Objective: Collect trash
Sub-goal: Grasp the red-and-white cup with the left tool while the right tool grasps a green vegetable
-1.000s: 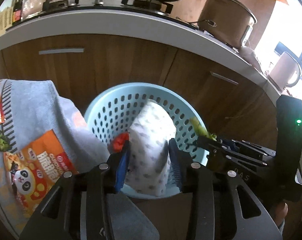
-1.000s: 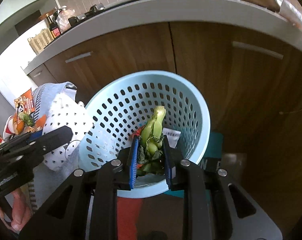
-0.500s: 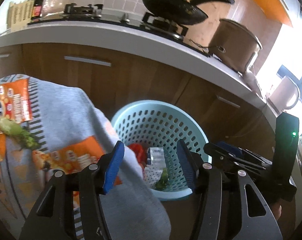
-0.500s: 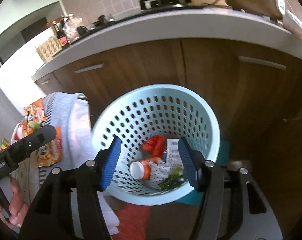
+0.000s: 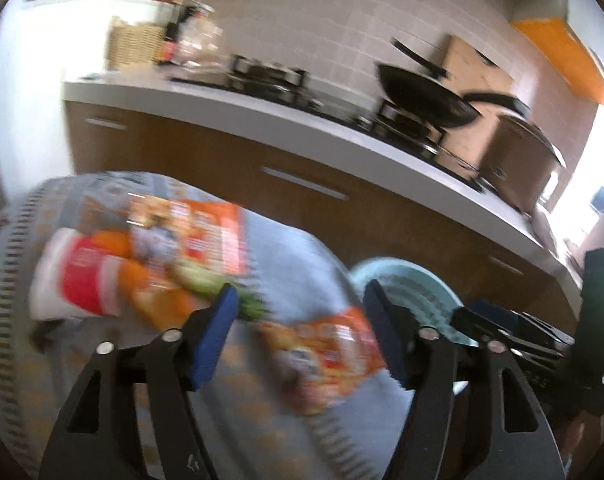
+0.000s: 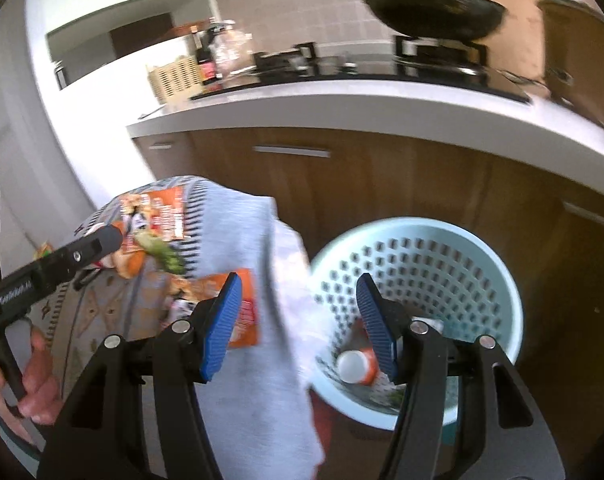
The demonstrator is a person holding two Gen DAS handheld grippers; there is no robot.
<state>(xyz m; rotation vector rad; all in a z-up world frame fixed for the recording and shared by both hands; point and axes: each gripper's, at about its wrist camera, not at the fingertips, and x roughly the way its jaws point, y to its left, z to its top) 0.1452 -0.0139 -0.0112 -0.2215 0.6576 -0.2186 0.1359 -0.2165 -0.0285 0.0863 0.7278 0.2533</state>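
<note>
The basket (image 6: 418,256) is pale blue, pierced all over with rows of small holes; inside it lies a bottle (image 6: 356,366) with a white cap and orange body. The cloth (image 6: 238,240) is grey with a black-and-white toothed border. The wrappers (image 5: 330,354) on it are orange and red with white print. The tongs (image 6: 298,322) are black with ribbed blue pads. The cabinets (image 6: 366,184) are brown wood under a white surface (image 6: 382,100).
</note>
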